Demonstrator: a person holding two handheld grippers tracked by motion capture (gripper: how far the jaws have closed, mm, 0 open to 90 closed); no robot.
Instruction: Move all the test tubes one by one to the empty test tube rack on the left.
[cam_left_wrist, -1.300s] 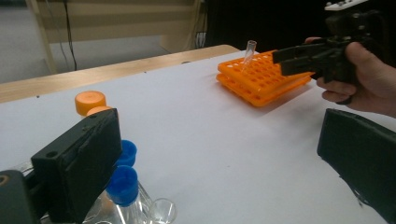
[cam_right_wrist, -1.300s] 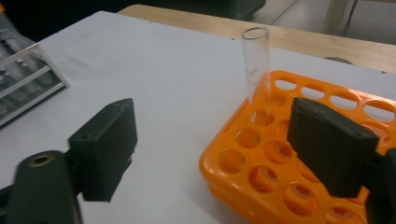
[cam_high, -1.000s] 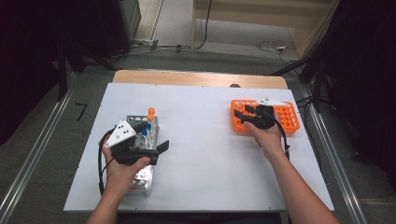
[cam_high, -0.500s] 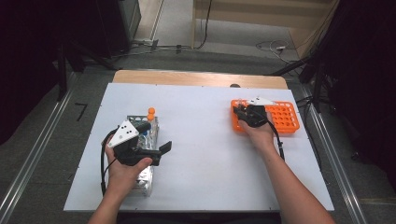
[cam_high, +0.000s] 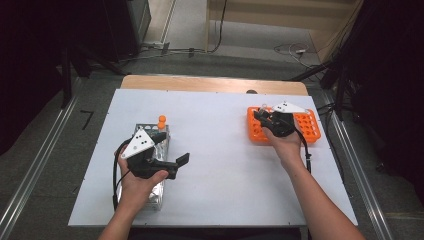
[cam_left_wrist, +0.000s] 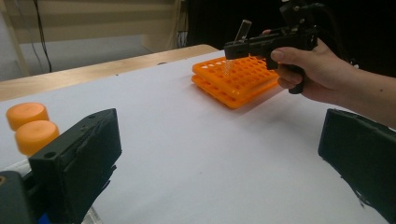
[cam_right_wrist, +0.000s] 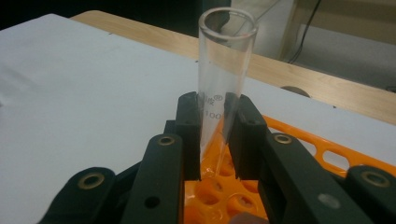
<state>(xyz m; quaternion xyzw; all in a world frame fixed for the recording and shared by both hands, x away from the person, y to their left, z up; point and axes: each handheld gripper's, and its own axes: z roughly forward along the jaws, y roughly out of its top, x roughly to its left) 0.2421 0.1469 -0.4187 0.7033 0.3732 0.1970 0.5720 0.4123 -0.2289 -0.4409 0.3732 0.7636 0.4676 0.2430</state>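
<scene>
My right gripper (cam_right_wrist: 215, 135) is shut on a clear glass test tube (cam_right_wrist: 226, 70), its jaws having just closed on it. The tube stands upright with its open mouth up, its lower end just above the holes of the orange tube rack (cam_right_wrist: 327, 149). In the high view the right gripper (cam_high: 264, 117) hangs over the left end of that rack (cam_high: 306, 129). From the left gripper view, the tube (cam_left_wrist: 243, 30) shows lifted above the rack (cam_left_wrist: 233, 88). My left gripper (cam_high: 182, 160) is open over the table, with nothing between its jaws.
A metal rack (cam_high: 155, 192) lies under the left hand, with two orange-capped tubes (cam_high: 162, 120) at its far end; the caps (cam_left_wrist: 28, 126) stand beside the left jaw. A white board (cam_high: 215, 150) covers the table, and a wooden edge (cam_high: 210, 84) runs along the far side.
The right gripper shifted left to the rack's left end, closed on the clear tube and rose a little with it. The left hand stayed where it was.
</scene>
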